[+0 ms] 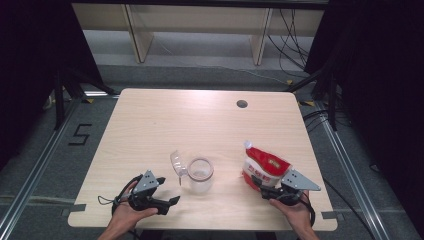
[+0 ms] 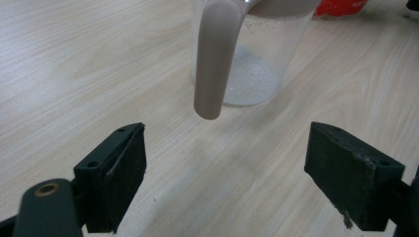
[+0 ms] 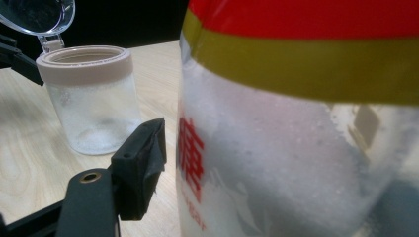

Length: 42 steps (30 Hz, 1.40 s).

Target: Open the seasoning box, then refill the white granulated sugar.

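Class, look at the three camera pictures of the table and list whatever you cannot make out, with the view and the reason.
- Right claw, right gripper view: the red, yellow and clear bag of white grains hides one jaw, so grip unclear.
- Clear plastic jar with beige handle, left gripper view: rim cut off by the top edge.
- Bag's print, high view: too small to read.

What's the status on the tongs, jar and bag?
Left tongs open, empty, facing the jar handle. Right tongs at the bag, grip unclear. Jar lid flipped open. Nothing between jar and bag.
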Available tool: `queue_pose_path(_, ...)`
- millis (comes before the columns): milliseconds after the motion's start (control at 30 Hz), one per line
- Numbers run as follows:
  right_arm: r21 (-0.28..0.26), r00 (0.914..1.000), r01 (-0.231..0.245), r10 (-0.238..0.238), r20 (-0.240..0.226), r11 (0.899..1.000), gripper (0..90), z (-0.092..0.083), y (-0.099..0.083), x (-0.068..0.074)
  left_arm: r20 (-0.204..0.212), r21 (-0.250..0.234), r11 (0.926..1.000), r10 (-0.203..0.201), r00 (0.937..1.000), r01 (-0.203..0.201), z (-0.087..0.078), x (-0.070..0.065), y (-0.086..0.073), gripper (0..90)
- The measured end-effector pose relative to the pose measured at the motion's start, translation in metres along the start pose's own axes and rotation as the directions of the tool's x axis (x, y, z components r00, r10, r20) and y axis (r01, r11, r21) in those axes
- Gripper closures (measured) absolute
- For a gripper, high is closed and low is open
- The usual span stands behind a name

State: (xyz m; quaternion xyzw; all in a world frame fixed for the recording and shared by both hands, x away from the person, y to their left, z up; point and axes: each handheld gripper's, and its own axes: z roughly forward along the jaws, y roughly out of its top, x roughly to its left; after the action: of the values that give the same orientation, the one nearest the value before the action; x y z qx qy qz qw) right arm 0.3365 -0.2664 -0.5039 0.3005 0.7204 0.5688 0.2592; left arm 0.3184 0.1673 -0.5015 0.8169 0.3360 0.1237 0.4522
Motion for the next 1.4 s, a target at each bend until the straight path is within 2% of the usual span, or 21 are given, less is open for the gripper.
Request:
queue_pose_path(33, 0.015, 0.9996, -0.028, 0.028, -0.006, 1.000, 31.2, -0.001, 0.000, 0.002, 0.005, -0.012, 0.9999, 0.011, 0.9999, -0.011, 0.001, 0.001, 0.000, 15.8)
queue_pose_path(67, 0.014, 1.0000, -0.001, 0.001, -0.005, 1.000, 31.6, -0.001, 0.000, 0.000, 0.004, -0.009, 1.0000, -0.004, 1.0000, 0.004, 0.001, 0.000, 0.000, 15.8)
queue_pose_path(133, 0.019, 0.9996, -0.022, 0.023, -0.019, 1.000, 32.9, 0.000, -0.002, -0.001, 0.008, -0.013, 0.9999, -0.007, 0.9999, 0.007, 0.001, 0.000, 0.001, 15.8)
queue_pose_path(267, 0.025, 0.9995, 0.003, -0.002, -0.032, 1.000, 35.9, 0.001, -0.005, -0.007, 0.000, -0.011, 0.9999, 0.004, 1.0000, -0.004, 0.000, 0.000, 0.001, 15.8)
queue_pose_path(300, 0.031, 0.9994, -0.027, 0.028, -0.018, 0.999, 36.2, 0.000, -0.006, -0.005, 0.004, -0.015, 0.9999, -0.002, 1.0000, 0.002, 0.001, 0.000, 0.001, 15.8)
queue_pose_path(333, 0.003, 0.9988, -0.024, 0.024, -0.042, 1.000, 37.0, 0.002, -0.006, -0.006, 0.014, -0.022, 0.9998, -0.002, 0.9999, 0.002, 0.002, 0.000, 0.001, 15.8)
queue_pose_path(367, 0.026, 0.9994, -0.017, 0.018, -0.031, 1.000, 38.0, 0.001, -0.007, -0.005, 0.011, -0.012, 0.9999, -0.001, 0.9999, 0.001, 0.002, 0.000, 0.002, 15.8)
queue_pose_path(433, 0.009, 0.9998, -0.001, 0.001, -0.018, 1.000, 39.6, 0.001, -0.008, -0.005, 0.016, -0.030, 0.9993, -0.021, 0.9997, 0.021, 0.004, -0.001, 0.003, 15.8)
queue_pose_path(500, 0.036, 0.9987, 0.011, -0.009, -0.049, 0.999, 39.7, 0.003, -0.010, -0.008, 0.014, -0.016, 0.9999, -0.001, 0.9999, 0.001, 0.004, 0.000, 0.003, 15.8)
queue_pose_path(567, 0.039, 0.9986, 0.018, -0.016, -0.050, 0.999, 39.5, 0.002, -0.010, -0.009, 0.014, -0.013, 0.9999, -0.010, 0.9999, 0.010, 0.004, 0.000, 0.003, 15.8)
queue_pose_path(633, 0.027, 0.9990, -0.013, 0.014, -0.042, 1.000, 38.3, 0.003, -0.011, -0.008, 0.020, -0.011, 0.9999, -0.004, 0.9998, 0.004, 0.004, 0.000, 0.003, 15.8)
queue_pose_path(667, 0.021, 0.9981, -0.006, 0.007, -0.061, 1.000, 38.4, 0.003, -0.011, -0.009, 0.019, -0.006, 0.9998, -0.020, 0.9996, 0.020, 0.004, -0.001, 0.003, 15.8)
queue_pose_path(700, 0.016, 0.9987, -0.003, 0.003, -0.050, 1.000, 38.7, 0.004, -0.011, -0.009, 0.021, -0.004, 1.0000, -0.008, 0.9997, 0.008, 0.004, 0.000, 0.003, 15.8)
queue_pose_path(800, 0.028, 0.9969, 0.002, 0.000, -0.079, 1.000, 39.5, 0.003, -0.011, -0.009, 0.023, -0.008, 1.0000, -0.005, 0.9997, 0.005, 0.005, 0.000, 0.004, 15.8)
queue_pose_path(967, 0.014, 0.9970, 0.029, -0.028, -0.072, 0.999, 43.0, 0.003, -0.012, -0.011, 0.014, -0.013, 0.9999, 0.007, 0.9999, -0.007, 0.006, 0.000, 0.003, 15.8)
queue_pose_path(1000, 0.024, 0.9975, -0.014, 0.015, -0.069, 1.000, 43.1, 0.002, -0.012, -0.007, 0.018, -0.015, 0.9999, -0.002, 0.9998, 0.003, 0.006, -0.001, 0.004, 15.8)
queue_pose_path(1067, 0.013, 0.9975, 0.010, -0.009, -0.070, 1.000, 43.3, 0.003, -0.012, -0.009, 0.020, -0.006, 1.0000, -0.001, 0.9998, 0.001, 0.005, 0.000, 0.004, 15.8)
queue_pose_path(1167, 0.017, 0.9975, 0.000, 0.001, -0.070, 1.000, 43.4, 0.002, -0.012, -0.008, 0.019, -0.007, 0.9999, 0.011, 0.9998, -0.011, 0.006, 0.000, 0.003, 15.8)
queue_pose_path(1233, 0.014, 0.9977, 0.003, -0.002, -0.067, 1.000, 41.7, 0.002, -0.012, -0.009, 0.022, -0.011, 0.9999, -0.013, 0.9997, 0.013, 0.006, -0.001, 0.003, 15.8)
queue_pose_path(1300, 0.005, 0.9979, 0.015, -0.015, -0.064, 1.000, 39.9, 0.005, -0.012, -0.010, 0.012, 0.005, 1.0000, 0.006, 0.9999, -0.006, 0.006, 0.001, 0.003, 15.8)
queue_pose_path(1400, 0.008, 0.9981, 0.015, -0.015, -0.060, 1.000, 39.8, 0.003, -0.012, -0.010, 0.021, -0.013, 0.9999, -0.007, 0.9998, 0.008, 0.006, -0.001, 0.003, 15.8)
